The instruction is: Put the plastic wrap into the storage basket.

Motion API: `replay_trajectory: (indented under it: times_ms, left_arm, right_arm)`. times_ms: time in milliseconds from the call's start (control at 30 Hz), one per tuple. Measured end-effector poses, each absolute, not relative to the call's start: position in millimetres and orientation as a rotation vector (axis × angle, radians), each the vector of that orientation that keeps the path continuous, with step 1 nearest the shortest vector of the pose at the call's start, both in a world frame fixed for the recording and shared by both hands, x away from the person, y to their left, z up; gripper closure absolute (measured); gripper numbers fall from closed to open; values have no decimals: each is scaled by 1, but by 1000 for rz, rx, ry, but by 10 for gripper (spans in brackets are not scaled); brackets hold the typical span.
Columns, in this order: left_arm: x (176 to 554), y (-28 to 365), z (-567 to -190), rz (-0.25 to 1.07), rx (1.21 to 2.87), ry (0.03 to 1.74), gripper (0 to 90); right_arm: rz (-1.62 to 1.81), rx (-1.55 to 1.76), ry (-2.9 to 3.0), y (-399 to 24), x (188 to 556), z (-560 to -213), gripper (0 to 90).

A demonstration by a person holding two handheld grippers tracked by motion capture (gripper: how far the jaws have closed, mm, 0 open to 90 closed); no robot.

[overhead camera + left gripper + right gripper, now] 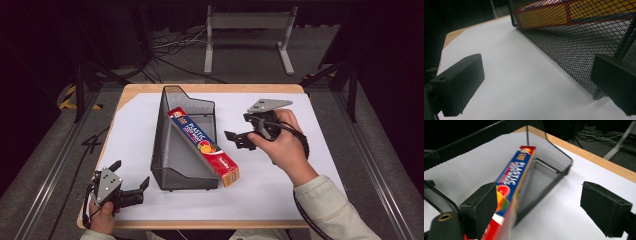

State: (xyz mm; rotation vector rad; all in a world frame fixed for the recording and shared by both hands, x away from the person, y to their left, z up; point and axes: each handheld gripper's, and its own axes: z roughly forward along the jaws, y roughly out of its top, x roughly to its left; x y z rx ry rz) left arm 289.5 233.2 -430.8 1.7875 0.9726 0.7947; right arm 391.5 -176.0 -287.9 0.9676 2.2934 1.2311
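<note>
A black mesh file holder [172, 150] stands on the white sheet mid-table. A long plastic wrap box [202, 145], blue, orange and red, leans along its right side, with the near end sticking out past the front. My right gripper [239, 131] hovers just right of the holder, open and empty. In the right gripper view the box [515, 175] lies beside the left jaw of this gripper [539, 192], in the holder [554, 162]. My left gripper [133, 173] is low at the near left corner, open and empty. In the left gripper view its jaws [539, 65] face the mesh wall [579, 42].
The white sheet [280, 175] covers most of the wooden table [210, 224]. A grey metal frame [247, 20] and cables [170, 45] lie on the floor beyond the far edge. Dark stands flank both sides of the table.
</note>
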Motion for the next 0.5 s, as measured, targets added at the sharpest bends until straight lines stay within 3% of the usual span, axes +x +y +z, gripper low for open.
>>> replay_trajectory:
  times_ms: [500]
  left_arm:
    - [289, 232, -431, 794, 1789, 976, 0]
  right_arm:
    - [1267, 1002, 2199, -264, 375, -287, 146]
